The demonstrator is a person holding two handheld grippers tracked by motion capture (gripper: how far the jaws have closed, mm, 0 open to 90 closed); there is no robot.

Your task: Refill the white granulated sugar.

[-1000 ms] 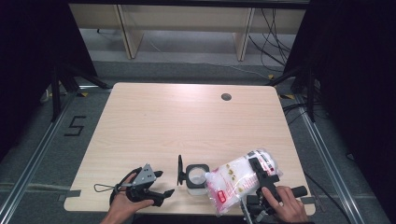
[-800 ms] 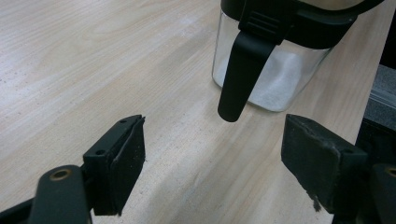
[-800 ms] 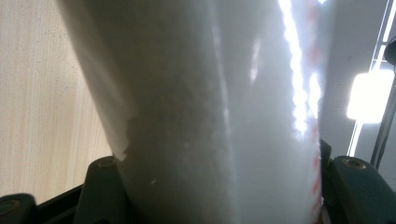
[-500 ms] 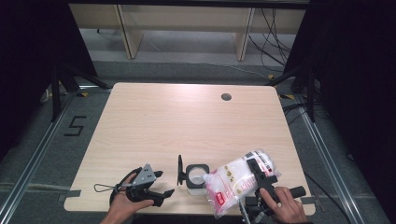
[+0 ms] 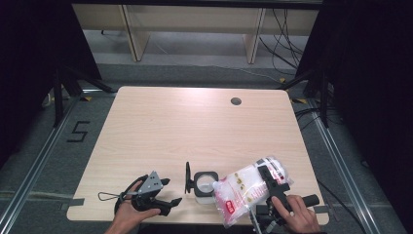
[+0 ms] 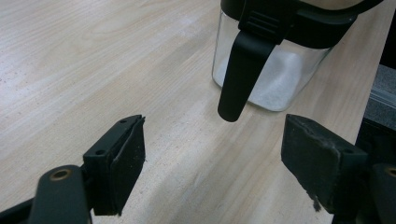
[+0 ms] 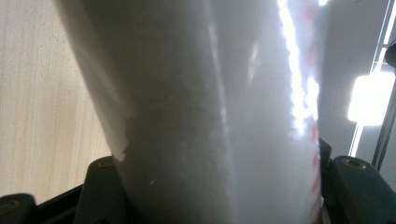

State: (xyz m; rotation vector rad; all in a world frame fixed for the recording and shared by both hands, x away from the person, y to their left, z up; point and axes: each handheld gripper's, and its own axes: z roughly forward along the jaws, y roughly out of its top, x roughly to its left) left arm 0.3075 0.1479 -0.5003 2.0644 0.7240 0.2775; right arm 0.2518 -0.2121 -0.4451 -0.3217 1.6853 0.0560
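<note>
A clear square jar (image 5: 204, 185) with a black rim holds white grains and stands near the table's front edge; its hinged black lid (image 5: 187, 178) stands open at its left. My right gripper (image 5: 272, 181) is shut on a plastic bag of white grains (image 5: 243, 190), tilted with its lower end at the jar's mouth. In the right gripper view the bag (image 7: 210, 116) lies between both jaws. My left gripper (image 5: 172, 191) rests open on the table to the left of the jar. In the left gripper view (image 6: 215, 172) the jar (image 6: 280, 79) and its black latch (image 6: 236, 79) stand just ahead.
The wooden table (image 5: 195, 131) has a round cable hole (image 5: 236, 101) at the back right. Its front edge runs just below both hands. Dark floor with rails and cables surrounds it, and shelving legs stand behind.
</note>
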